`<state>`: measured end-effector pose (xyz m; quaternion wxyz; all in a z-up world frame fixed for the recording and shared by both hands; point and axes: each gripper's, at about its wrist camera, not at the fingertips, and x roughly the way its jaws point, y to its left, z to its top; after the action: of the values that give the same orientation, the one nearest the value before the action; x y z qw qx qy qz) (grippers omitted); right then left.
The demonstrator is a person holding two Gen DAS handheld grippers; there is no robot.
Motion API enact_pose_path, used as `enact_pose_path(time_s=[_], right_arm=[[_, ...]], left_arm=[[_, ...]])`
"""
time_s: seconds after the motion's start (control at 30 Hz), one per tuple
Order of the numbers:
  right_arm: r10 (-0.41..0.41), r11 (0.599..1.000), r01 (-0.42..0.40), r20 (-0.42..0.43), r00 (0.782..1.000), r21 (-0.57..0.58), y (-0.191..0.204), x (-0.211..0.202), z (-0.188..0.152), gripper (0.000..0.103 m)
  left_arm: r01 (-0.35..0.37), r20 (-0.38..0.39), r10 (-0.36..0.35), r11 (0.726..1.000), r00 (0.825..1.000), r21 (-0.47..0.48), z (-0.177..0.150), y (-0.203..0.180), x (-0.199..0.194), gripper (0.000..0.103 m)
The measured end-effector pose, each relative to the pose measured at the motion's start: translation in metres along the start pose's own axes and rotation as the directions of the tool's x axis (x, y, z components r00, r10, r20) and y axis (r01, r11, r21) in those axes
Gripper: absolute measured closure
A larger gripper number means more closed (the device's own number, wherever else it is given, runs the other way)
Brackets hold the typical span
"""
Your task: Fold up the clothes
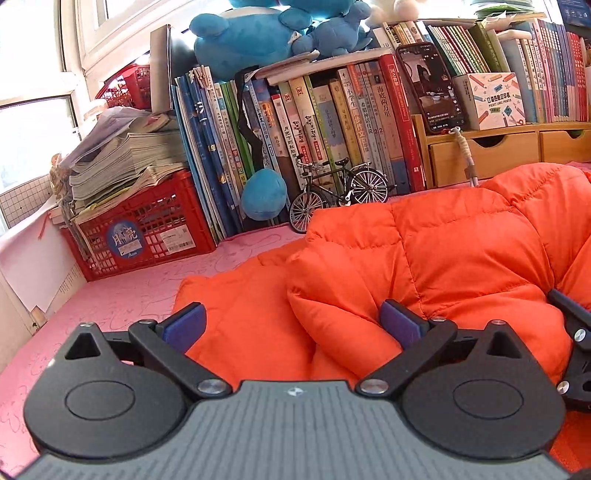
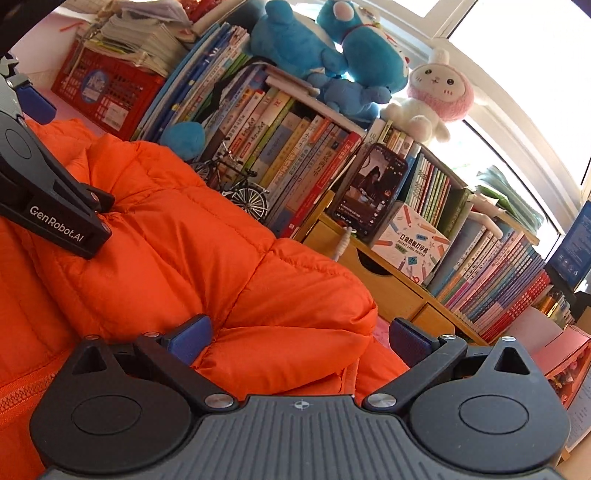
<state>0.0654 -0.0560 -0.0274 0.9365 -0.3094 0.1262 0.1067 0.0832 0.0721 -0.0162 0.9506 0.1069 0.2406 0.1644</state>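
puffy quilted orange jacket [image 1: 424, 258] billows between the spread pads of your left gripper [image 1: 291, 326] and right gripper [image 2: 301, 338], both wide apart; books [image 1: 332, 122] crowd behind.

Pink patterned tabletop [image 1: 122, 295]. Packed row of books [image 1: 295, 122] behind, blue plush toys [image 1: 255, 33] on top. Red crate [image 1: 144, 229] holding paper stack. Wooden drawer unit [image 2: 388, 284]. Bright window [image 2: 517, 48], daylight.
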Motion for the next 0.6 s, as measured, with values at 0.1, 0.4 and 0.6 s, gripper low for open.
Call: enact_pose_path(time_s=[0.1,0.4,0.6], right_arm=[[-0.009,1.000,0.009,0.003,1.000,-0.015,0.003,-0.001,-0.001,0.000],[0.037,0.990,-0.031,-0.043,0.998,0.135,-0.045,-0.008,-0.019,0.000],[0.188,0.899,-0.153,-0.044,0.981,0.410,-0.091,-0.035,-0.037,0.000]], left_arm=[[0.008,-0.017,-0.008,1.000,1.000,-0.014,-0.001,0.003,0.002,0.000],[0.069,-0.013,-0.070,0.996,0.997,-0.057,-0.008,0.021,-0.011,0.000],[0.120,0.043,-0.118,0.992,0.992,-0.048,-0.020,0.040,-0.043,0.000]])
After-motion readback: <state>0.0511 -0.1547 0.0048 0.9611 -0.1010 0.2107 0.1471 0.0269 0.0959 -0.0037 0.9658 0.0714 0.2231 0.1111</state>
